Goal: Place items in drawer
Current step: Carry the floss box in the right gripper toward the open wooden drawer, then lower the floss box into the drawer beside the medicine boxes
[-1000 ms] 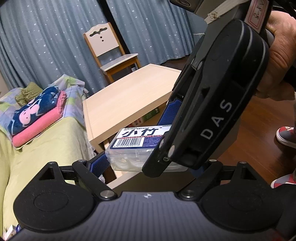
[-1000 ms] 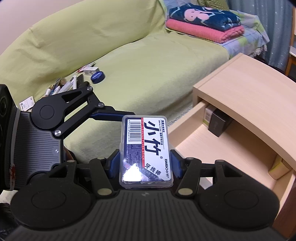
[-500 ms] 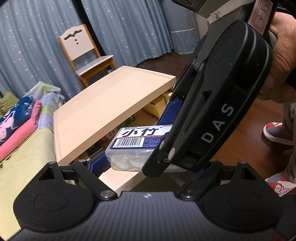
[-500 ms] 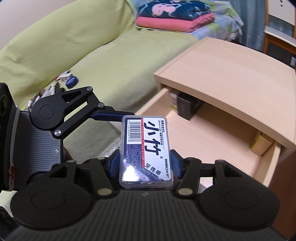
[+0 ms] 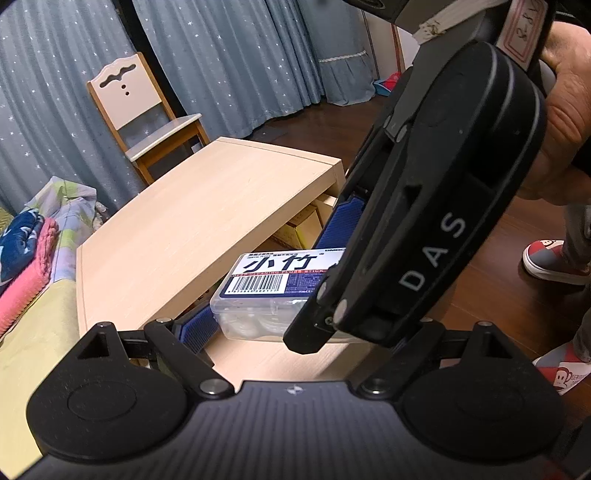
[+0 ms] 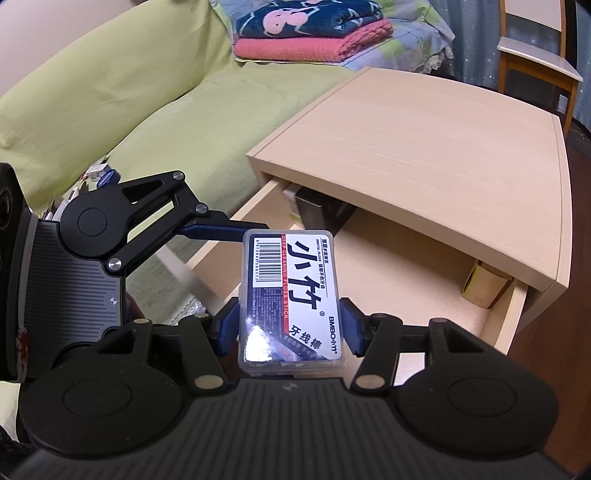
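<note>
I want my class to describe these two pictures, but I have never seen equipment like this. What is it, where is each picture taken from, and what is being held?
There is no robot here. A person's hand holds a handheld two-finger gripper, one in each hand, and each gripper carries a wide-angle camera that looks along its fingers.

The left gripper took one picture and the right gripper took the other.

The right gripper clamps a clear dental floss box between its blue pads, above an open drawer of a low wooden table. One left finger pad sits at the box's end. The other is hidden, so whether the left gripper also grips the box is unclear.

The drawer already holds a dark box and a yellowish box. Behind it is a green sofa with folded blankets.
</note>
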`<state>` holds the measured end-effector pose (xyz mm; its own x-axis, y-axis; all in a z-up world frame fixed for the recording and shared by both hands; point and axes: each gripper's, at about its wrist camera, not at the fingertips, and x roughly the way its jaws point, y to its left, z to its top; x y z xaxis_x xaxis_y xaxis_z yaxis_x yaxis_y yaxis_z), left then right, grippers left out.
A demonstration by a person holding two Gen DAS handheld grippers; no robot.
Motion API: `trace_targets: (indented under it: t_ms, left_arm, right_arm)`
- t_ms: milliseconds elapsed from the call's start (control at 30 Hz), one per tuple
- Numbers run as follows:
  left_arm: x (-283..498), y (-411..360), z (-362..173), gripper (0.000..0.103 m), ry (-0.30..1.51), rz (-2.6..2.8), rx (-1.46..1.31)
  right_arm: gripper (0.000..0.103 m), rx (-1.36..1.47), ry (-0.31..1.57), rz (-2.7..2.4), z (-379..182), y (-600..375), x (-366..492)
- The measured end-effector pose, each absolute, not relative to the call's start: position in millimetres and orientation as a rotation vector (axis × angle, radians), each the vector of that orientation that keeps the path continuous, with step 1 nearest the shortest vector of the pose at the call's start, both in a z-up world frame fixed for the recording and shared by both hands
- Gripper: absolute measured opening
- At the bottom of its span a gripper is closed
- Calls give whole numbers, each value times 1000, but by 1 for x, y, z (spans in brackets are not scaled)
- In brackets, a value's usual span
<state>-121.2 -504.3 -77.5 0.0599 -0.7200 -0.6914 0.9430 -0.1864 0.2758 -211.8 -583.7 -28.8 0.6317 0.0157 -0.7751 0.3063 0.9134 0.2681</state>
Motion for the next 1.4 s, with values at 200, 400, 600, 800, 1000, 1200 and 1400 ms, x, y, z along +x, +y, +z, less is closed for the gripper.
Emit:
trace_targets:
  t_ms: [200, 400, 600, 800, 1000, 1200, 1400]
  left_arm:
    - [-118, -518, -86, 90, 370, -1551, 909]
    - [-114, -526, -87, 89, 411, -1571, 913]
    - [-111, -530, -87, 89, 444, -1584, 904]
    - [-109, -529, -86, 89, 468, -1597, 884]
    - [-115, -523, -87, 88, 447, -1586, 886]
    - [-120, -517, -88, 88, 436, -1574, 886]
    - [-126, -508, -87, 88, 429, -1575, 884]
  right_arm:
    - [52, 436, 890, -166, -42, -598, -211]
    - [52, 480, 893, -155, -52, -606, -213]
    - [52, 510, 895, -149, -59, -611, -212]
    - [52, 537, 897, -142, -64, -612, -215]
    - [52, 527, 899, -144, -63, -607, -218]
    - [53, 535, 901, -144, -63, -602, -223]
    - [53, 531, 898, -144, -60, -592, -229]
